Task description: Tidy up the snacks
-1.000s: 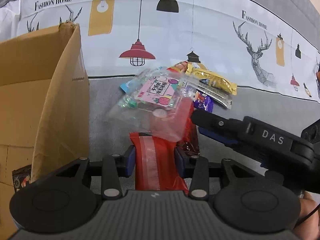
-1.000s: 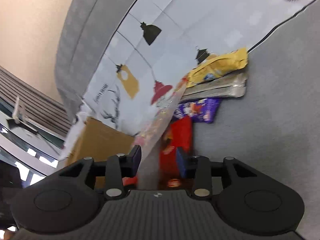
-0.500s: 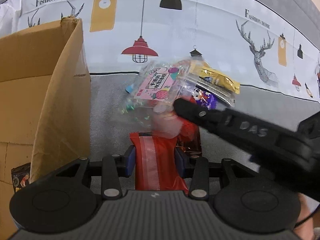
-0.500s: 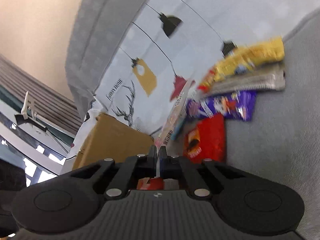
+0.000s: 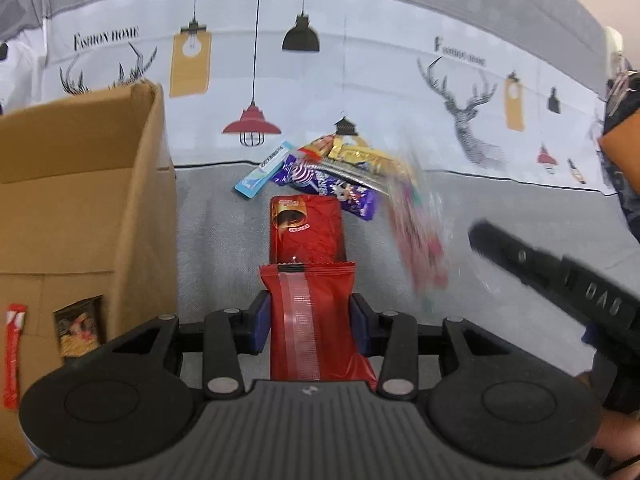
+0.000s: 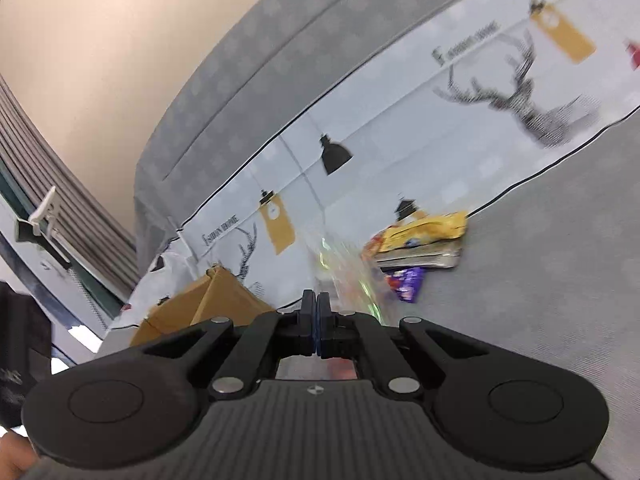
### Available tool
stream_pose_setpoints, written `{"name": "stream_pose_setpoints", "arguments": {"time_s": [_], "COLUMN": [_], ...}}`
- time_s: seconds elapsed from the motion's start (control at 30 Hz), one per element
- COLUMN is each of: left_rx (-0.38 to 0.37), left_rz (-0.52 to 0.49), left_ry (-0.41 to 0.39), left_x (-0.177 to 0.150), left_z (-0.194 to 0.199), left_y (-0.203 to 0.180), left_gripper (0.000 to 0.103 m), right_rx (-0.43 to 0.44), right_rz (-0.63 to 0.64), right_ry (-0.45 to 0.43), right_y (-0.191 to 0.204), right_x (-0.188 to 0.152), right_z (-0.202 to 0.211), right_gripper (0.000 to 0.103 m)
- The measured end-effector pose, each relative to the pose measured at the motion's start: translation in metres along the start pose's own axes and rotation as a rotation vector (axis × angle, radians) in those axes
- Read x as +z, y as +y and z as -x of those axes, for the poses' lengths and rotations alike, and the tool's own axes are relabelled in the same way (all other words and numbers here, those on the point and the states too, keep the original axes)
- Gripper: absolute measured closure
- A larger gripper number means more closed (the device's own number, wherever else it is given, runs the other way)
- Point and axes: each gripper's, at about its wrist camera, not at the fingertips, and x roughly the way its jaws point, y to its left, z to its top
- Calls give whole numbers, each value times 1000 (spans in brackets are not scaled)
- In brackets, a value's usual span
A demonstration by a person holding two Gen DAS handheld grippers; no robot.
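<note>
My left gripper [image 5: 310,318] is shut on a red snack packet [image 5: 310,320] and holds it above the grey sofa seat. A red box snack [image 5: 306,228] lies just ahead, with a purple packet [image 5: 340,194], a yellow packet [image 5: 364,156] and a blue stick packet [image 5: 264,170] piled behind. My right gripper [image 6: 316,314] is shut on a clear pink candy bag [image 5: 416,232], blurred with motion; it also shows in the right wrist view [image 6: 348,276]. The right gripper body [image 5: 560,284] crosses the left wrist view at right.
An open cardboard box [image 5: 80,184] stands at left; it also shows in the right wrist view [image 6: 208,304]. A printed cloth [image 5: 360,80] covers the sofa back. The yellow and purple packets [image 6: 420,240] lie by the backrest.
My right gripper closed on the clear candy bag and pulled it off the pile to the right and up. The red box beneath is now uncovered. My left gripper kept its hold.
</note>
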Motion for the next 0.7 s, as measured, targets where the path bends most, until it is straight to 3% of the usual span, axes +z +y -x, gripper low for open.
{"name": "stream_pose_setpoints", "arguments": {"time_s": [0.2, 0.37, 0.53, 0.7], "left_rx": [-21, -43, -51, -59], "left_rz": [13, 36, 50, 76], "left_ry": [-36, -31, -33, -44], "left_x": [-18, -42, -61, -59], "left_z": [48, 76, 97, 115], "left_y": [10, 28, 49, 71], "left_gripper": [57, 57, 57, 57], "right_rx": [-131, -239, -263, -270], "right_rz": [25, 132, 135, 196], "right_ry": [-15, 28, 6, 1], "right_y": [25, 51, 69, 104], "right_x": [-37, -75, -88, -87], "right_z": [58, 70, 85, 85], "right_gripper": [103, 103, 103, 103]}}
